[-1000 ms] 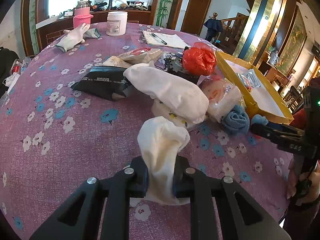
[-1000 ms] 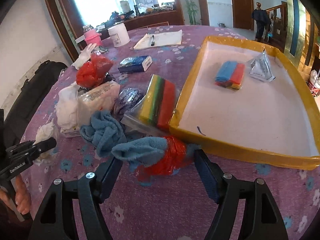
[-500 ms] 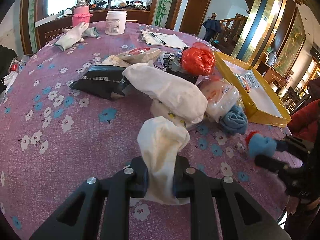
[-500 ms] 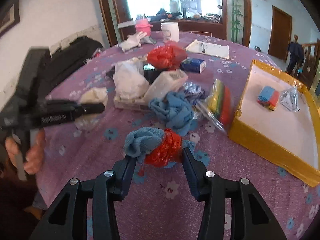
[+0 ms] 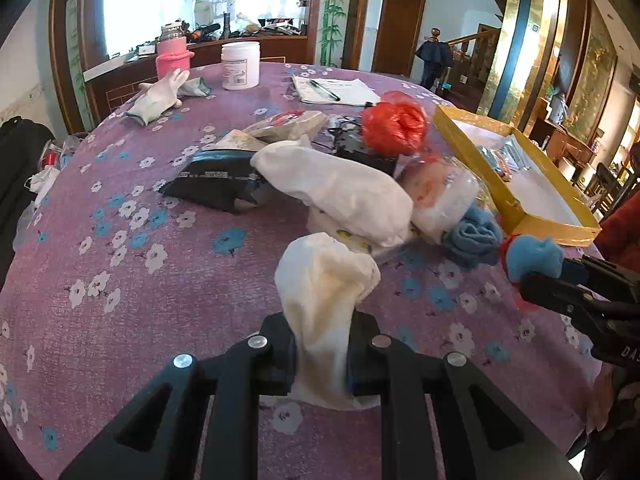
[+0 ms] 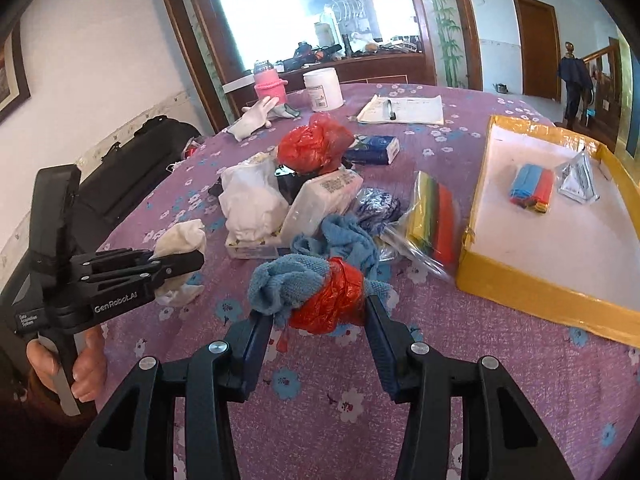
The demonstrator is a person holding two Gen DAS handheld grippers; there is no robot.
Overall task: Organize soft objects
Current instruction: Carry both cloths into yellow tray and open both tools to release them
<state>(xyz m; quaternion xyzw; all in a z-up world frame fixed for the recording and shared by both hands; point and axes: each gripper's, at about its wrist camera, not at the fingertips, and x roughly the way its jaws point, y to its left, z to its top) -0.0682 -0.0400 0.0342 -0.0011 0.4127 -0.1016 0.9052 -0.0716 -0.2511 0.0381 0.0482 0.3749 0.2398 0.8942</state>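
My left gripper (image 5: pixel 320 344) is shut on a stained white cloth (image 5: pixel 324 276) that stands up from between its pads, just above the purple flowered tablecloth (image 5: pixel 120 280). In the right wrist view the same left gripper (image 6: pixel 188 264) and white cloth (image 6: pixel 180 240) show at the left. My right gripper (image 6: pixel 318 316) is shut on a bundle of blue cloth (image 6: pixel 280 284) and red plastic (image 6: pixel 332 304), held just above the table. In the left wrist view that right gripper (image 5: pixel 560 276) and its blue bundle (image 5: pixel 532 258) sit at the right edge.
A yellow-walled tray (image 6: pixel 520 292) at the right holds a pack of coloured cloths (image 6: pixel 532 186) and a clear bag. A heap mid-table includes a red bag (image 6: pixel 312 146), a white bag (image 6: pixel 252 200), a blue towel (image 6: pixel 344 236) and a striped pack (image 6: pixel 436 216). A jar, a pink bottle and gloves stand far back.
My right gripper closed on the blue and red bundle and raised it off the table, swinging left away from the tray. The left gripper kept still with the white cloth.
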